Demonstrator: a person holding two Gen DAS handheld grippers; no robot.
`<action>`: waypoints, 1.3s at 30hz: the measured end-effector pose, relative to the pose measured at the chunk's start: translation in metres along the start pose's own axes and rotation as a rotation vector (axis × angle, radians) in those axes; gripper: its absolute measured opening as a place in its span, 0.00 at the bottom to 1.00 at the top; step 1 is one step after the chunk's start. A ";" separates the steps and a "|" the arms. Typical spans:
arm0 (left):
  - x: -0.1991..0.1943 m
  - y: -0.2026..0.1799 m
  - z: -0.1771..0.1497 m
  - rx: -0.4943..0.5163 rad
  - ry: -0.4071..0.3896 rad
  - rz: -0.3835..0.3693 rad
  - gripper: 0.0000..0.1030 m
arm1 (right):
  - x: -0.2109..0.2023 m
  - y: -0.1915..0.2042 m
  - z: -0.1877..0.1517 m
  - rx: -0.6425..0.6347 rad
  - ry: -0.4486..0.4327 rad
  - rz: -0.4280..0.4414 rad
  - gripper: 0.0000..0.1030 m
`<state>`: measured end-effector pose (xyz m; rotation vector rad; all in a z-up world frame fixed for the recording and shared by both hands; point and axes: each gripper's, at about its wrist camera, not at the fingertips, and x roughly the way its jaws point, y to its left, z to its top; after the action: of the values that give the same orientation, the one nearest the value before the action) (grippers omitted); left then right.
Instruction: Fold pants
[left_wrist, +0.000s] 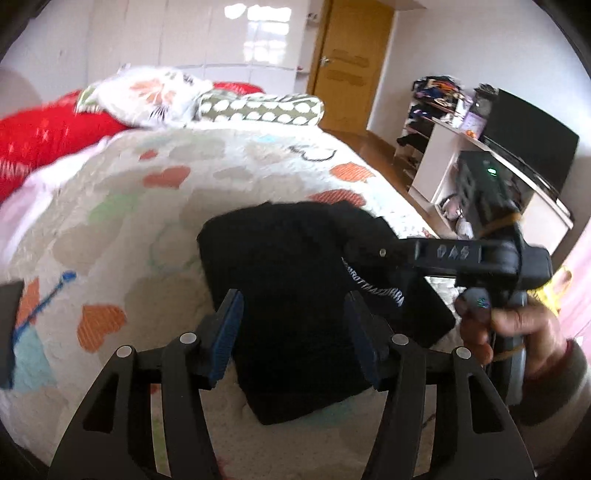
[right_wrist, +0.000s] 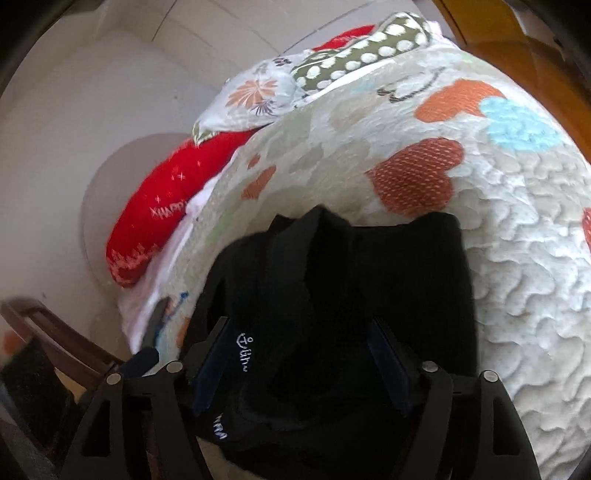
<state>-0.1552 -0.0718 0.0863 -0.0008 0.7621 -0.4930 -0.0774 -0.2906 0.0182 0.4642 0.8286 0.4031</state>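
Observation:
The black pants (left_wrist: 295, 288) lie as a folded bundle on the heart-print bedspread (left_wrist: 147, 229), white lettering showing on one edge. My left gripper (left_wrist: 295, 336) hangs over the bundle's near end, open, with bedspread showing between its left pad and the cloth. From the right, a hand (left_wrist: 524, 325) holds my right gripper (left_wrist: 365, 253), whose fingers reach onto the raised far-right fold. In the right wrist view the pants (right_wrist: 388, 266) bunch up and fill the space between the pads of the right gripper (right_wrist: 299, 362), which is shut on the cloth.
A red pillow (left_wrist: 44, 136), a floral pillow (left_wrist: 147, 92) and a polka-dot pillow (left_wrist: 258, 107) lie at the bed's far end. Right of the bed stand a white shelf unit (left_wrist: 436, 158) with a dark screen (left_wrist: 528, 144). A wooden door (left_wrist: 351, 62) is behind.

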 end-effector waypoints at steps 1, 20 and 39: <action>0.003 0.002 0.000 -0.009 0.006 0.005 0.55 | 0.002 0.005 -0.002 -0.030 -0.006 -0.021 0.35; 0.024 -0.018 0.011 0.028 0.043 0.085 0.55 | -0.088 0.002 -0.025 -0.095 -0.183 -0.381 0.46; 0.081 -0.009 0.039 -0.026 0.099 0.139 0.55 | -0.018 0.016 0.005 -0.239 -0.110 -0.462 0.39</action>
<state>-0.0832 -0.1210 0.0620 0.0529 0.8588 -0.3527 -0.0870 -0.2874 0.0402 0.0648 0.7432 0.0454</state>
